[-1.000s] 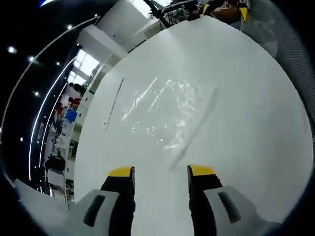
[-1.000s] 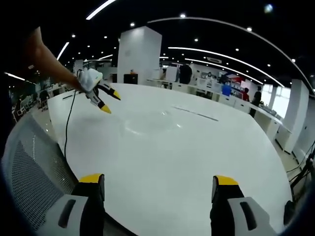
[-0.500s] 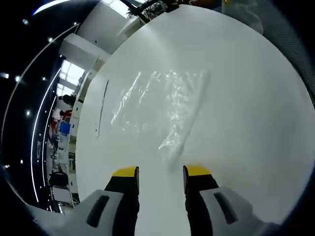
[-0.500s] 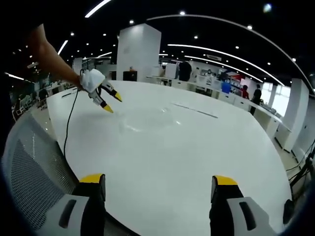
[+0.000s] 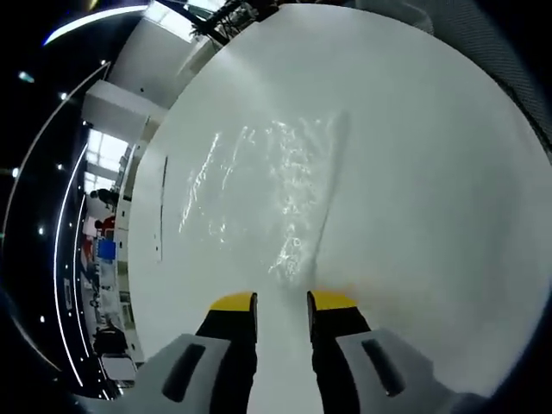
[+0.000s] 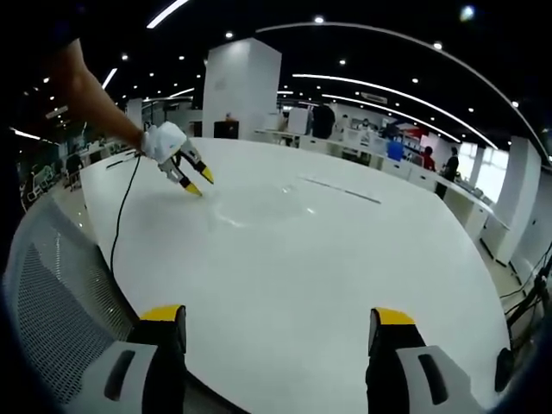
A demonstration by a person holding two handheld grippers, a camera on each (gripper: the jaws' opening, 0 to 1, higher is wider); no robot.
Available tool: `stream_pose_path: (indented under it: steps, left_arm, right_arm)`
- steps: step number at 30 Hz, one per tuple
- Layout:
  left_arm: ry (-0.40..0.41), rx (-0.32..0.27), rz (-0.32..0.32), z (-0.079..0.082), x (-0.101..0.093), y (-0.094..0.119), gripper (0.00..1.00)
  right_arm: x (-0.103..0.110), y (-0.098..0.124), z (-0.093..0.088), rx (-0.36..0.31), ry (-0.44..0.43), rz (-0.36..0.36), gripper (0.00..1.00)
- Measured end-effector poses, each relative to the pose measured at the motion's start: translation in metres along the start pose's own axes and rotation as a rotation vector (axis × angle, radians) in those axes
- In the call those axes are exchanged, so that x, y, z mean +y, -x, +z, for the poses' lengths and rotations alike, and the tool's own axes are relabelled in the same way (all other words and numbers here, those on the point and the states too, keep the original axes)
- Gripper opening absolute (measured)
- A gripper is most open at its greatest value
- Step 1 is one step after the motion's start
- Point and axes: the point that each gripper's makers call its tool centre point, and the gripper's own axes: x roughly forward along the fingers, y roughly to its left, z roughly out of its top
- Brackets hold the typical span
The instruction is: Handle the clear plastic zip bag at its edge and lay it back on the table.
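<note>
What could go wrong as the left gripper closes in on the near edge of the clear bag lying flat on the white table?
1. The zip bag lies flat on the table, so the left gripper may pinch air or scrape the surface.
2. The bag is nearly invisible against white, so the edge is easy to misjudge.
3. The right gripper sits far off, unable to steady it.

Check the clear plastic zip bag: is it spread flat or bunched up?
Spread flat. The clear plastic zip bag lies on the white table in one crinkled sheet, its edge just beyond the left tool.
</note>
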Motion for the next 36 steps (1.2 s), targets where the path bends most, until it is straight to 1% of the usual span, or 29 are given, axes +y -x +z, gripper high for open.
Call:
stream_pose_path:
  steps: [4,5,9,13,18,20,23,26,28,32,36]
  left_arm:
    - [0.006,-0.004,0.001,0.001,0.007,-0.003,0.22]
    - [0.005,-0.010,-0.011,-0.003,0.006,-0.007,0.21]
    - [0.006,-0.025,-0.053,-0.001,0.000,-0.011,0.12]
    - [-0.004,-0.024,-0.067,-0.004,-0.001,-0.017,0.05]
    - [0.009,-0.028,-0.084,-0.005,0.001,-0.021,0.05]
    - [0.001,-0.026,-0.085,-0.003,0.002,-0.020,0.05]
    - [0.007,-0.028,-0.095,-0.001,0.002,-0.021,0.03]
    - [0.029,-0.033,-0.093,0.000,0.003,-0.022,0.02]
    - [0.051,-0.035,-0.101,-0.004,0.003,-0.025,0.01]
    - [0.078,-0.038,-0.101,-0.001,0.002,-0.023,0.00]
    - [0.076,-0.032,-0.106,-0.008,0.003,-0.030,0.00]
  right_arm:
    - [0.000,0.000,-0.001,0.007,0.003,0.001,0.87]
    - [0.000,0.000,-0.001,0.008,0.002,0.001,0.87]
    - [0.000,0.000,-0.002,0.010,0.003,-0.001,0.86]
    - [-0.001,0.000,-0.003,0.013,0.002,-0.004,0.86]
    - [-0.001,0.000,-0.003,0.014,0.003,-0.005,0.85]
    - [-0.001,0.000,-0.003,0.016,0.005,-0.005,0.85]
    - [-0.001,0.000,-0.003,0.016,0.004,-0.006,0.85]
    - [-0.001,0.000,-0.003,0.016,0.005,-0.005,0.85]
    - [-0.001,0.000,-0.004,0.016,0.006,-0.005,0.85]
    - [-0.001,-0.001,-0.003,0.016,0.006,-0.004,0.85]
    - [-0.001,-0.001,-0.003,0.016,0.009,-0.004,0.84]
